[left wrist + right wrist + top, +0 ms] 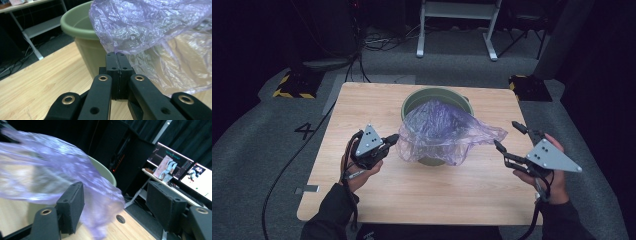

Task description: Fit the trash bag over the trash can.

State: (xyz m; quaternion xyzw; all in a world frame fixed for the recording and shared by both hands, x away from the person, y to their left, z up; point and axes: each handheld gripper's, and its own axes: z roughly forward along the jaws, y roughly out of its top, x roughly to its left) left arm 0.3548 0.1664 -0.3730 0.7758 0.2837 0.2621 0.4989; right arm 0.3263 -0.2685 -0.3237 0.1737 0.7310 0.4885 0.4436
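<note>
Lit from overhead on the wooden table (412, 195), dim and nearly black beyond its edges. Soft highlights on the crinkled purple plastic bag (150, 27), sharp in the left gripper view. Smeared by motion blur in the right gripper view; monitors (197, 177) behind it glaring bright.

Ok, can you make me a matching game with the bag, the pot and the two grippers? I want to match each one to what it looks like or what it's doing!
Things:
1. bag
2. pot
3. left gripper
4. right gripper

States:
A. green, standing on the table
B. jaws open, nothing between them
C. purple and see-through, draped over the pot
D. jaws shut, pinching the bag's edge

Pairs: 1-C, 2-A, 3-D, 4-B
</note>
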